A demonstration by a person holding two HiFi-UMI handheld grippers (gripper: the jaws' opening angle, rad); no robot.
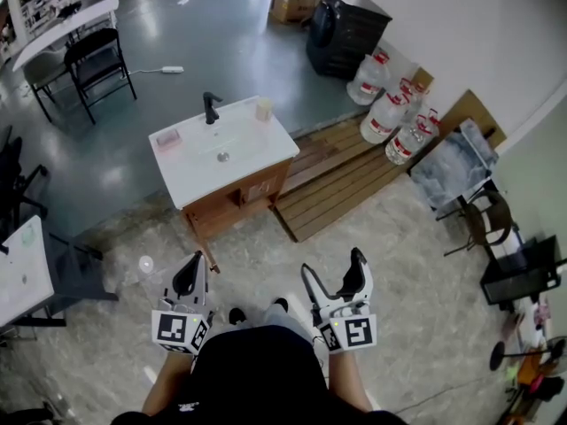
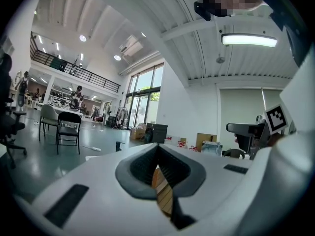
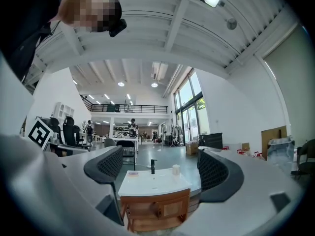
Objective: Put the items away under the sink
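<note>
Person stands back from the sink (image 1: 202, 177), both grippers low in front of them and well apart from it: left gripper (image 1: 189, 277) jaws pressed together on nothing, right gripper (image 1: 332, 268) jaws spread wide with nothing between them. Items are on the sink top: a pale cup (image 1: 263, 109) at the back right near the black faucet (image 1: 211, 107), a pink block (image 1: 167, 137) at the back left. Wooden cabinet (image 1: 239, 197) below is shut, with a wooden pallet (image 1: 341, 180) just beside it.
</note>
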